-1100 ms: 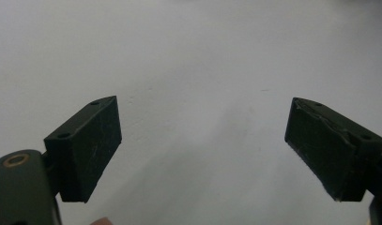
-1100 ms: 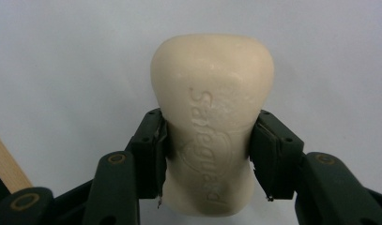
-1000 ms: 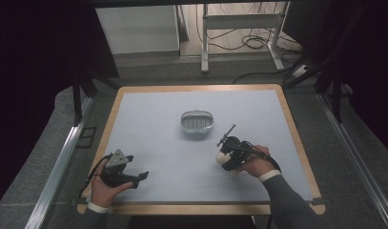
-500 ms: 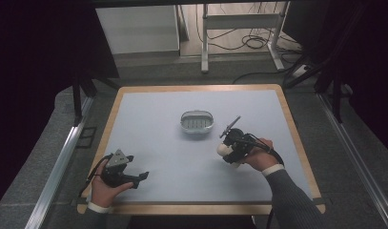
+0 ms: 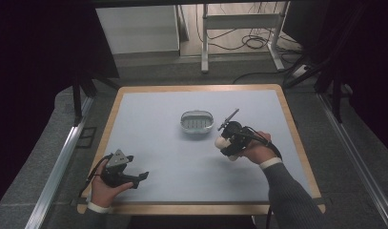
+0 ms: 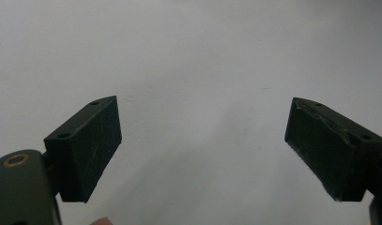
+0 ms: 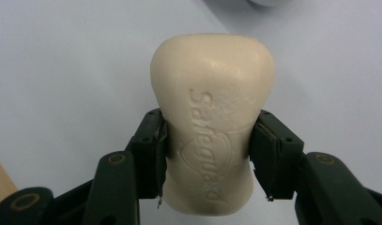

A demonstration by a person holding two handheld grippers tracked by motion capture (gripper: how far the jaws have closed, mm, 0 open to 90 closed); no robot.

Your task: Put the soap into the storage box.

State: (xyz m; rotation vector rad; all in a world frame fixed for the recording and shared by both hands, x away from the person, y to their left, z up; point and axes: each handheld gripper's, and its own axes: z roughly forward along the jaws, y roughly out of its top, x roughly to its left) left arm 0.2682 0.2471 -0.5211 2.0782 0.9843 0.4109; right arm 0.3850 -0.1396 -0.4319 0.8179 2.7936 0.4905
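Right tongs (image 7: 207, 154) are clamping a cream soap bar (image 7: 212, 117) at its waist, and I'm holding it above the desk (image 5: 148, 119), just at four o'clock from the grey soap dish (image 5: 197, 121). Left tongs (image 5: 143, 177) are gaping wide with nothing between them, resting near the desk's seven o'clock corner.

Matt soap, matt plastic pads

The cream soap bar (image 7: 212, 122) looks waxy and smooth with embossed lettering; beneath it, the worktop (image 7: 62, 61) is matt, wood-edged.

Right gripper (image 5: 223, 143) with soap bar (image 5: 220, 141) lifted, nearer soap dish (image 5: 197, 120).
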